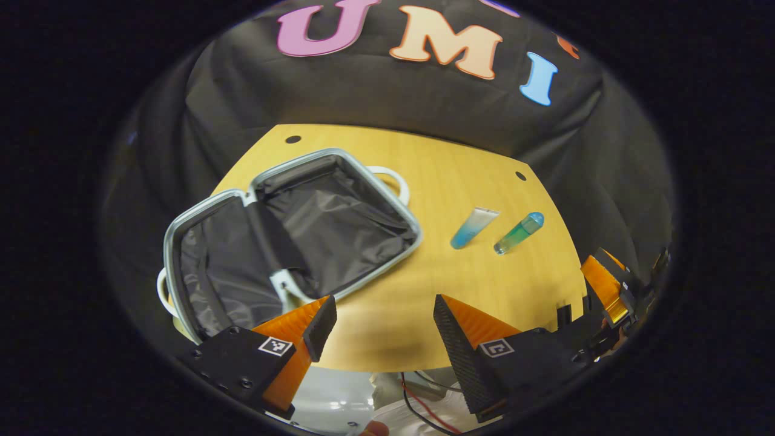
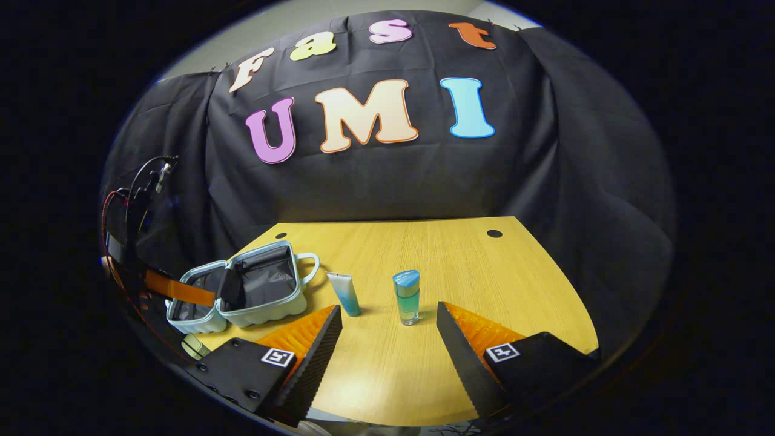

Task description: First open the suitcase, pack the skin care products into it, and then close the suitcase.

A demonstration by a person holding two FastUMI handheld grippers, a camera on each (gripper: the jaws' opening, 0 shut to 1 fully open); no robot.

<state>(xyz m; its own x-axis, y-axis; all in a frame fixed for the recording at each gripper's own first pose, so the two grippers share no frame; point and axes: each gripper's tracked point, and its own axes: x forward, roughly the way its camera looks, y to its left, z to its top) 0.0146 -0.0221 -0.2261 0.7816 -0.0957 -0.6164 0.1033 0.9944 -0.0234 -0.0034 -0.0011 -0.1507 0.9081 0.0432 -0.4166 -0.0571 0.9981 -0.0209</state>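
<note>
— From the left gripper view, what's over there?

— The suitcase (image 1: 290, 236) lies flat and fully open on the table (image 1: 424, 303), both dark-lined halves empty. The left gripper (image 1: 382, 318) hovers at the table's near edge with its jaws spread wide, holding nothing. To the right of the case lie a tube (image 1: 473, 227) and a bottle (image 1: 518, 233), just beside each other, both blue-green and see-through.

— How would they handle?

— Light, I'd guess. The tube looks soft, so squeeze it gently mid-body. The bottle looks hard and slick; across the middle seems safest, or it may roll.

— And the right gripper view?

— The right gripper (image 2: 389, 330) is wide open too, empty, with the bottle (image 2: 407, 298) just ahead between its fingers. The tube (image 2: 345, 293) sits to its left, and the suitcase (image 2: 248, 290) farther left, with the other gripper reaching over it.

— So what's left?

— Lid's open; both products are still to be packed.
</note>
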